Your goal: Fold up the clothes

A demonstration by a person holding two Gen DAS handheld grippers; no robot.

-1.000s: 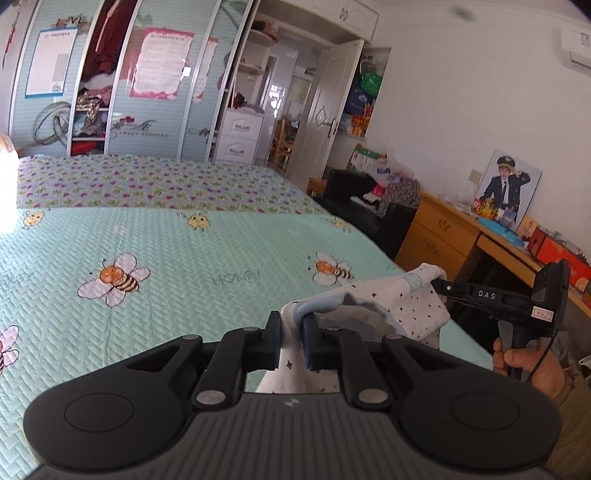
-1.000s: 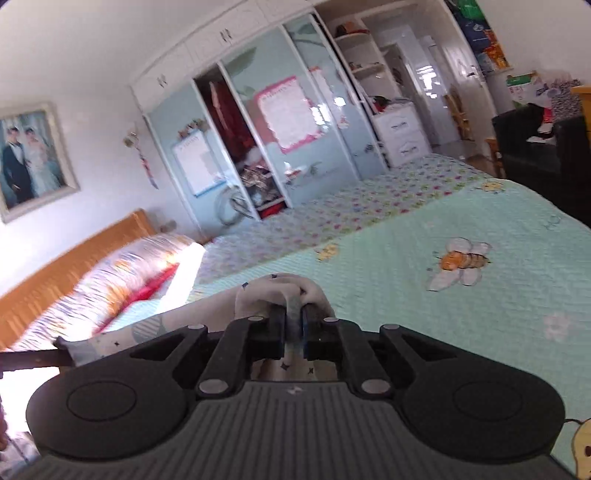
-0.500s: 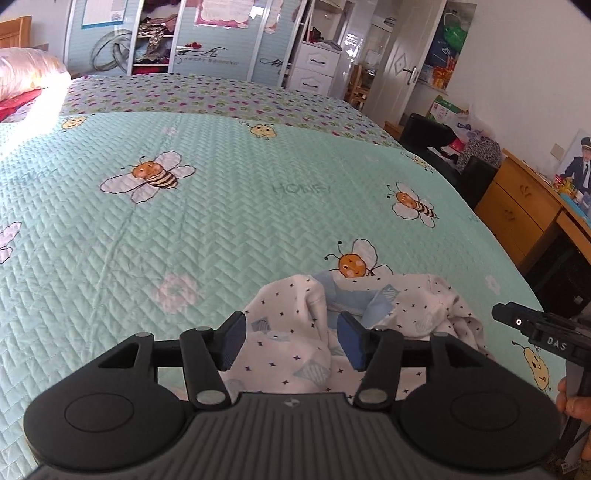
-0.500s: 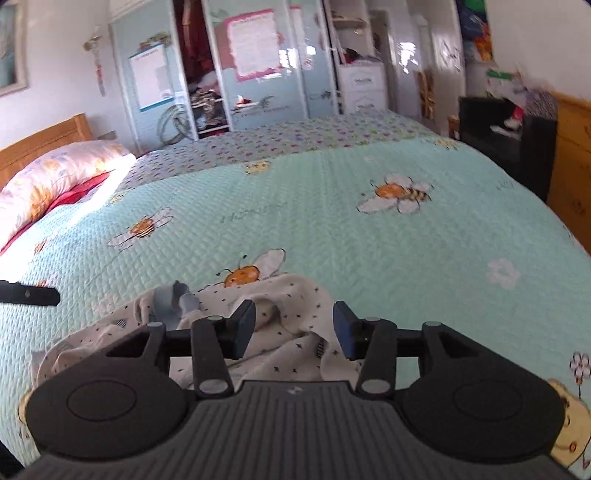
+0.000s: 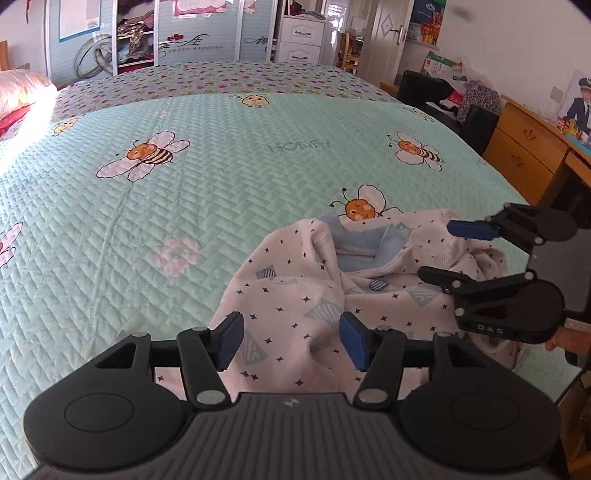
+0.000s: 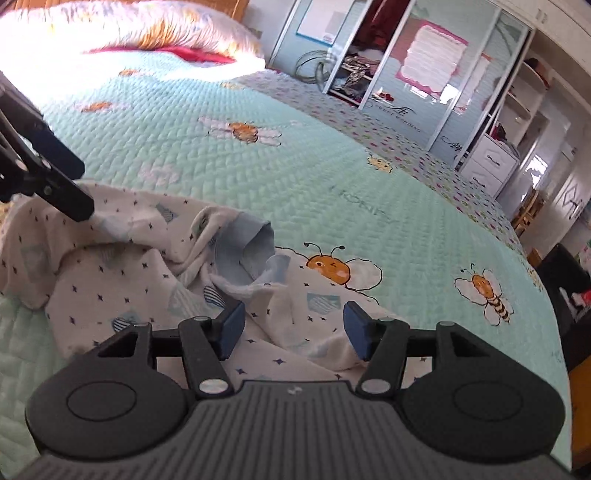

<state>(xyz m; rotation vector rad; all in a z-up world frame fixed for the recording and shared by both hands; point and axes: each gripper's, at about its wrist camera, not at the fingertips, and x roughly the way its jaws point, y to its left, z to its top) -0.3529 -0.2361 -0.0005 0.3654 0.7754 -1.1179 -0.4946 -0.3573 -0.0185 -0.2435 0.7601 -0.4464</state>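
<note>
A small white garment (image 5: pixel 306 295) with dark stars and light blue trim lies crumpled on the green bee-print bedspread (image 5: pixel 221 177), near the bed's near edge. My left gripper (image 5: pixel 291 341) is open, its jaws wide apart just above the garment's near part. My right gripper (image 6: pixel 293 332) is open too, over the garment (image 6: pixel 122 277) from the other side. The right gripper also shows in the left wrist view (image 5: pixel 443 251), open above the garment's right part. The left gripper shows in the right wrist view (image 6: pixel 79 184) at the left edge.
The bed stretches far ahead. Pillows (image 6: pixel 129 33) lie at the headboard end. A wardrobe (image 5: pixel 166 33) with sliding doors stands beyond the bed. A wooden desk (image 5: pixel 528 147) and a dark chair (image 5: pixel 443 96) stand to the right of the bed.
Both grippers were shut on the garment and held it up a second ago. They lowered it to the bed and opened. The garment now lies loose and crumpled.
</note>
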